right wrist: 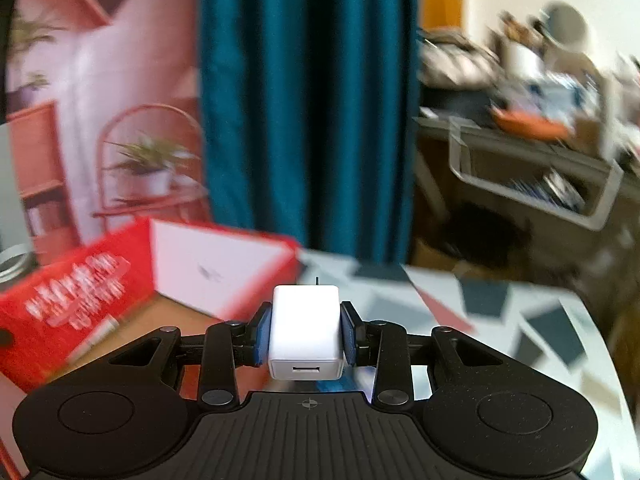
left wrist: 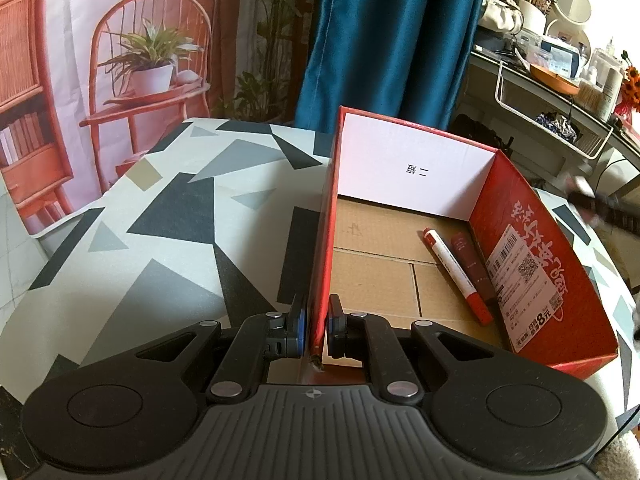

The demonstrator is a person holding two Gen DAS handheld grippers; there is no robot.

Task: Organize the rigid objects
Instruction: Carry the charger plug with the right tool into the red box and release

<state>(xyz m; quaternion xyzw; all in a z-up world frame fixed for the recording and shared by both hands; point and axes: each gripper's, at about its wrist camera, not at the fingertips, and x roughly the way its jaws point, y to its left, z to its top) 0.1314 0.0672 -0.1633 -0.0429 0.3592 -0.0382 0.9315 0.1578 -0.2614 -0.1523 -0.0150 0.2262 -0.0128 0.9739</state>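
Box [left wrist: 532,264] open on top, pens [left wrist: 456,276] beside right wall, floor [left wrist: 376,248] otherwise free

One red box [left wrist: 520,248]; two markers [left wrist: 456,276] inside; one white charger [right wrist: 306,330]; one patterned table [left wrist: 168,216].

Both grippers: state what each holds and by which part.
Left gripper pinches the red box by its left wall. Right gripper clamps the white charger by its two sides.
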